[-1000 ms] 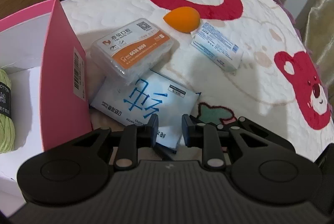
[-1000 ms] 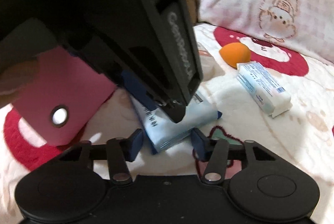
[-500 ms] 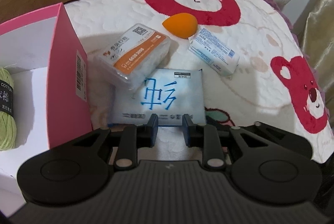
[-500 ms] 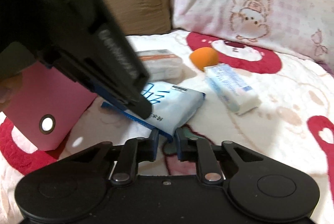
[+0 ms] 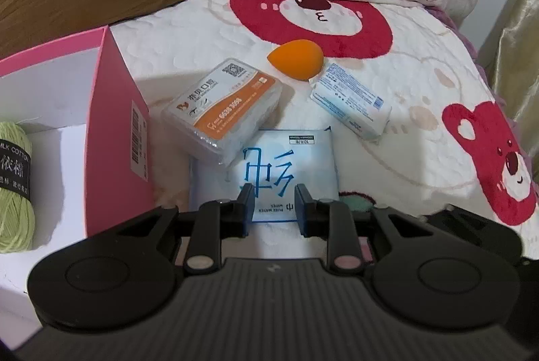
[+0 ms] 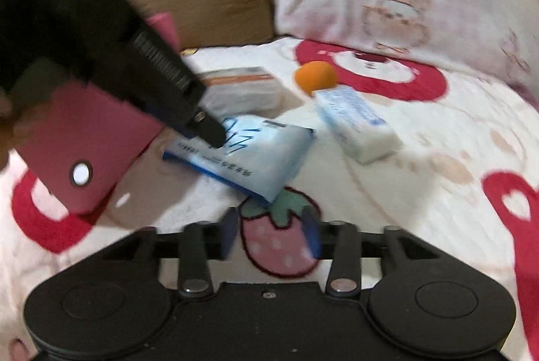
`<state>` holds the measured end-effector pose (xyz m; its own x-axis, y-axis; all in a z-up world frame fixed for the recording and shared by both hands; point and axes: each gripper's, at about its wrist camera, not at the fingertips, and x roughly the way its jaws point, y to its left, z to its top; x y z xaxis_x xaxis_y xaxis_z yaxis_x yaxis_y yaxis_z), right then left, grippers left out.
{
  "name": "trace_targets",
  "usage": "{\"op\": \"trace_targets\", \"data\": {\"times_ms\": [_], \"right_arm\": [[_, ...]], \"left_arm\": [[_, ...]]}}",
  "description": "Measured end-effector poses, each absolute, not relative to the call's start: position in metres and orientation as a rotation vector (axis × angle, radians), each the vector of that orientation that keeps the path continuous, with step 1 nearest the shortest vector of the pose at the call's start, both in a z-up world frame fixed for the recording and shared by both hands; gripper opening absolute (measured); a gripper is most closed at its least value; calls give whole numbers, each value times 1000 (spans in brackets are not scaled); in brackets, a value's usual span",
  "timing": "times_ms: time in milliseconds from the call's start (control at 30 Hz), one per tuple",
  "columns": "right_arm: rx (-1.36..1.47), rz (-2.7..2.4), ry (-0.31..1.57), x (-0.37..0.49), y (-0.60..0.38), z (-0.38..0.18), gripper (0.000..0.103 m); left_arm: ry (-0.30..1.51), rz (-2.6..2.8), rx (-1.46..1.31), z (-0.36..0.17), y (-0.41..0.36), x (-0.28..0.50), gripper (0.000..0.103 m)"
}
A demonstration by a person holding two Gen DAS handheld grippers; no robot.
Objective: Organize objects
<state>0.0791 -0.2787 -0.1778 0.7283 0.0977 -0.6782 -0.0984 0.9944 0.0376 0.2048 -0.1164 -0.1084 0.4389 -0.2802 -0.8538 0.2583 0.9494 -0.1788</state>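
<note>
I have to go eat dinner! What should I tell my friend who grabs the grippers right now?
Left gripper: shut on the near edge of the wipes pack.
Right gripper: jaws opening, nothing between them, just in front of the pack.
Things: green yarn lies in the pink box. On the blanket: the wipes pack, the clear box with the orange label leaning on the pack's far edge, the orange sponge, and the blue-and-white packet beside it.
Done: yarn is in.
Left: probably the wipes next, then the other three.
</note>
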Motion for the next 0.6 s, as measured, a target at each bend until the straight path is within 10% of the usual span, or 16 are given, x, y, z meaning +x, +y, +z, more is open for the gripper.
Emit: {"op": "trace_targets", "data": {"times_ms": [167, 333, 600], "right_arm": [[-103, 116, 704, 111, -268, -197, 60], [-153, 77, 682, 109, -259, -188, 5], [-38, 28, 687, 85, -289, -174, 0]], "left_arm": [[1072, -321, -53, -106, -112, 206, 27], [1064, -319, -61, -102, -108, 204, 28], [1049, -302, -72, -107, -117, 208, 32]]}}
